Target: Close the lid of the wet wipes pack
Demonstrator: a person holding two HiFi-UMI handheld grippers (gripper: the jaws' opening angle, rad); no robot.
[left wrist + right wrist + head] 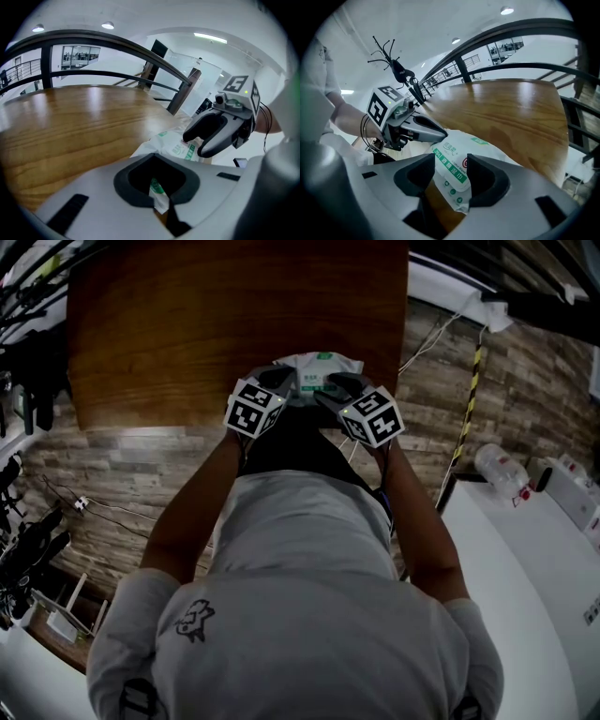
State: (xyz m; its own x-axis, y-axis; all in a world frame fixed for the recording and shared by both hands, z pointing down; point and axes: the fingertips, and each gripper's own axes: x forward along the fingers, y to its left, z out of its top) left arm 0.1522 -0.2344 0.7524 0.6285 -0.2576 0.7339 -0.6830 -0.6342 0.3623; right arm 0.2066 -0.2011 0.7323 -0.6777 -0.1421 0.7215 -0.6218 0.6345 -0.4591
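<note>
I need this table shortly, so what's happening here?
A person works a wet wipes pack at the near edge of the wooden table with two handheld grippers. The left gripper is pinched shut on the pack's edge; the right gripper has its jaws apart around the labelled top. The lid's state is unclear.

Your wet wipes pack [319, 369] is a soft white pouch with green print and a small red mark. It lies flat, face up, at the near edge of the wooden counter [187, 324]. Its lid flap [451, 174], white with a green band of lettering, lies down along the pack's face, but you cannot tell whether it is pressed fully shut.
</note>
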